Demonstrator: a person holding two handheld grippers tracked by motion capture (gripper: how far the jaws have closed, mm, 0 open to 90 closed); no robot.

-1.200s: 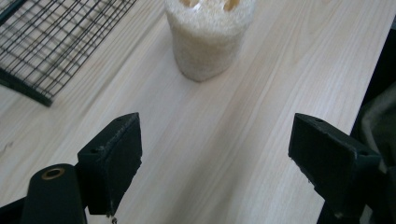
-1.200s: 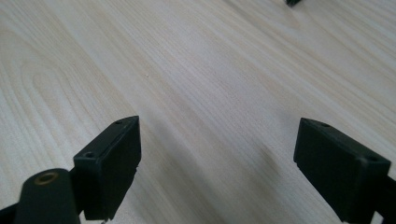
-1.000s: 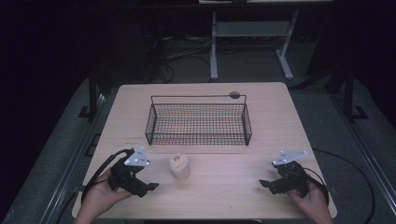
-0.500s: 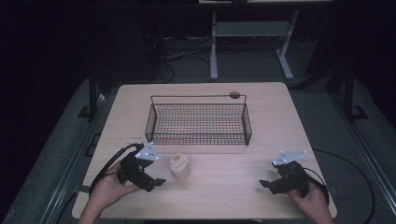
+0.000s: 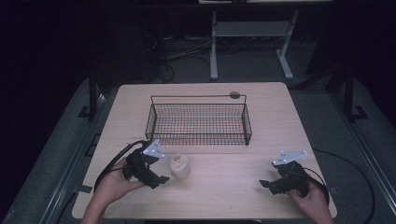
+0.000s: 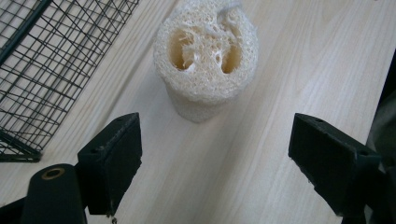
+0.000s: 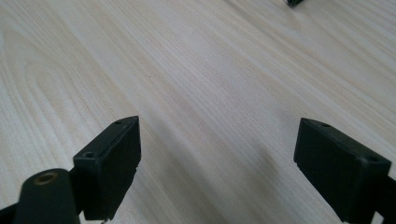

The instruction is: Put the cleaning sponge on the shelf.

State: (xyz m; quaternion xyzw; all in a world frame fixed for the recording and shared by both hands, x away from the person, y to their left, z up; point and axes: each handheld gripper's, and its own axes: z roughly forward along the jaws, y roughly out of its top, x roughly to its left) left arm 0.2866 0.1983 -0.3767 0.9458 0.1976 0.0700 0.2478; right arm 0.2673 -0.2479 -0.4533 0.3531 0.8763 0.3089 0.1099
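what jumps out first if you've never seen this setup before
The pale loofah piece stands upright on the wooden table, just ahead of the open left gripper. Behind it sits a black wire basket, apparently empty. The right gripper, also open, rests over bare wood near the table's front right.

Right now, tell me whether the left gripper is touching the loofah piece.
Apart. In the left gripper view, the left gripper stands open, bare table between its jaws and the loofah piece ahead.
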